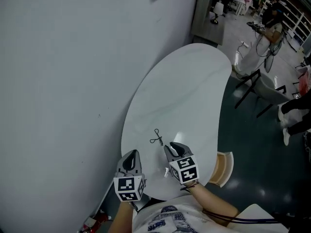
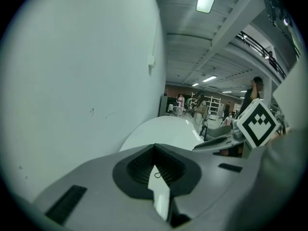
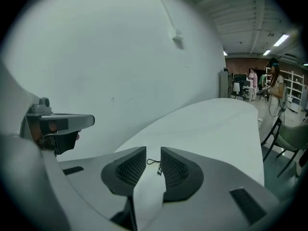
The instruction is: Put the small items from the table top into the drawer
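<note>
A small thin black wire-like item [image 1: 156, 138] with a loop lies on the white oval table [image 1: 184, 91], near its front end. My right gripper [image 1: 173, 146] hovers just short of it and slightly to its right. Its jaws stand open and hold nothing. In the right gripper view the item [image 3: 155, 163] shows on the table through the gap of that gripper [image 3: 153, 150]. My left gripper [image 1: 132, 153] is over the table's near left edge, its tips meeting and holding nothing. In the left gripper view that gripper [image 2: 154, 147] has the item [image 2: 157, 175] far beyond its tips.
A plain grey wall [image 1: 63, 81] runs along the table's left side. A light wooden seat [image 1: 223, 168] stands by the table's right front edge. Chairs [image 1: 257, 81] and people stand farther right on the dark floor. No drawer shows in any view.
</note>
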{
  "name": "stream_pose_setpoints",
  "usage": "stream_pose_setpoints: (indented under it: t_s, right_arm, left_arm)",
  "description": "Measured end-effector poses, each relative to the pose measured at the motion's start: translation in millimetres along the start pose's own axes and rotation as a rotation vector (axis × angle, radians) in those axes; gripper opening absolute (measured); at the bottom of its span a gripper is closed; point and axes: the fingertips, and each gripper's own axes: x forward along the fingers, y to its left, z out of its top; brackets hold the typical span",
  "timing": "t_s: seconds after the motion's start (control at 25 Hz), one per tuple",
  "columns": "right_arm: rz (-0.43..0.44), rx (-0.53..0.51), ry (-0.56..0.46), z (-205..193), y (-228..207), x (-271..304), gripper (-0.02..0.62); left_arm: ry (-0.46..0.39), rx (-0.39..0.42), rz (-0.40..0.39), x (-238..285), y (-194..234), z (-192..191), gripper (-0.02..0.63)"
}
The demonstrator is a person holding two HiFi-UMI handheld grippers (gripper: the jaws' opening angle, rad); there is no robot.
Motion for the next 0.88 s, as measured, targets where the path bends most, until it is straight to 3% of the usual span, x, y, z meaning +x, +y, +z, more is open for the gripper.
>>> stream_pose_setpoints:
  t_s: [0.4,0.88]
  right_arm:
    - [0.064,-0.006,0.118,-26,-7,54,0.123]
    - [0.092,0.008,0.227,-58,-16,103,0.123]
  left_arm:
    - [0.086,-0.026,0.072,21,23,-15,0.020]
    - [0.159,-0.030,0.079,44,33,-38,0.020]
